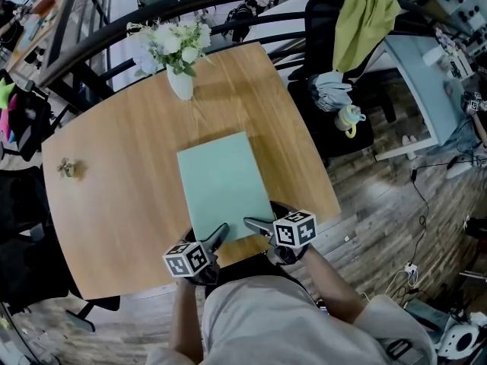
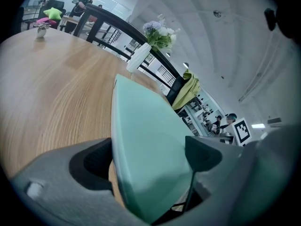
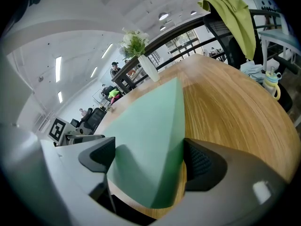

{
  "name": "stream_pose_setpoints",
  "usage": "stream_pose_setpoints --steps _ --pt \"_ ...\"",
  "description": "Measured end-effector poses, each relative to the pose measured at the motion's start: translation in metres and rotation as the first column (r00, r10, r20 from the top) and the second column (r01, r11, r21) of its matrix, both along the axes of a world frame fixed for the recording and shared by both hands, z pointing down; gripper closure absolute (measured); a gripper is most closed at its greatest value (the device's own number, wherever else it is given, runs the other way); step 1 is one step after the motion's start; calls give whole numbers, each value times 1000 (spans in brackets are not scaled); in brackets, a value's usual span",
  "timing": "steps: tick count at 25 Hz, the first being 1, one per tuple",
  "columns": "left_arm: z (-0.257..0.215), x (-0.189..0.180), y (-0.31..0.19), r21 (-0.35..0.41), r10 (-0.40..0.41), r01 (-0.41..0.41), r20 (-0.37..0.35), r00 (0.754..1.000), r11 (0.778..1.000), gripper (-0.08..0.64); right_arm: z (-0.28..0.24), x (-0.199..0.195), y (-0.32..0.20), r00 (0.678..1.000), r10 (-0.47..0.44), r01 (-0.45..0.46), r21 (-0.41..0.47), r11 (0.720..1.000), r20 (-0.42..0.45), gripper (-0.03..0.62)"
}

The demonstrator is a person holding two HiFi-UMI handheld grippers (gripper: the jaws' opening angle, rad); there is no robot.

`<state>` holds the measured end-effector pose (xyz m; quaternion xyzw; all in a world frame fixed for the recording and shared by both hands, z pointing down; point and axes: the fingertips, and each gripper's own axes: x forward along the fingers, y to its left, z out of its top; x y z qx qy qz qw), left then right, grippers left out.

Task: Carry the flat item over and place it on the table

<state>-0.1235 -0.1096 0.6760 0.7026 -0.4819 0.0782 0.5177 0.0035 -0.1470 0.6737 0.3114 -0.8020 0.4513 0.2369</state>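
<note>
The left gripper (image 1: 218,234) and right gripper (image 1: 253,224) each pinch their fingers on the green board (image 1: 221,181), which lies ahead of them on the desk (image 1: 114,196).

We log the flat sheet (image 1: 223,182) as plain pale mint; the table (image 1: 114,188) is light honey wood grain. At 12 o'clock the vase (image 1: 181,86) is white, with white blooms and green leaves; at 1 o'clock the cloth (image 1: 365,14) is yellow-green. Cubes on the left gripper (image 1: 219,233) and right gripper (image 1: 253,224) carry black-and-white squares.
</note>
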Motion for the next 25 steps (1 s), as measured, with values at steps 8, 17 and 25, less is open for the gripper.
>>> stream_pose_setpoints --steps 8,17,25 --pt "3 -3 -9 -7 6 -6 4 1000 1000 63 5 -2 -8 1000 4 -4 -15 1000 -5 123" --pt "7 -4 -20 -17 15 -15 11 1000 1000 63 9 -4 -21 999 -13 12 -22 1000 -33 120" --pt "11 -7 -31 -20 36 -35 30 999 999 64 14 -7 -35 996 -39 40 3 999 -81 127"
